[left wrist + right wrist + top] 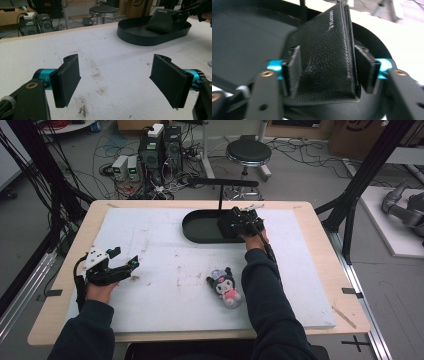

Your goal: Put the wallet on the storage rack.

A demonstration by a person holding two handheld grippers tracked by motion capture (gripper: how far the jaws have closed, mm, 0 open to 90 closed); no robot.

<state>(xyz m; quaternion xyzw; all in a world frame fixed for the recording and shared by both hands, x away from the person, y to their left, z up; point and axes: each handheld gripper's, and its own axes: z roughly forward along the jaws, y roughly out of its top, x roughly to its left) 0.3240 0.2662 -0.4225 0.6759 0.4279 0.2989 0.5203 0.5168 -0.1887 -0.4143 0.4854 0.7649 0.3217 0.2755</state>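
Black leather wallet [324,55] already over the black oval tray [197,232] at the far side of the table [310,245], tilted on edge between the right tongs [325,72], apparently resting against the tray's rim. Pads there spread, seemingly clear of the leather, so likely just let go. Left tongs [116,80] wide apart, holding nothing, hovering above the near left. Kuromi plush toy [225,287] lying on the white mat, well apart from the tray, probably next to go in.
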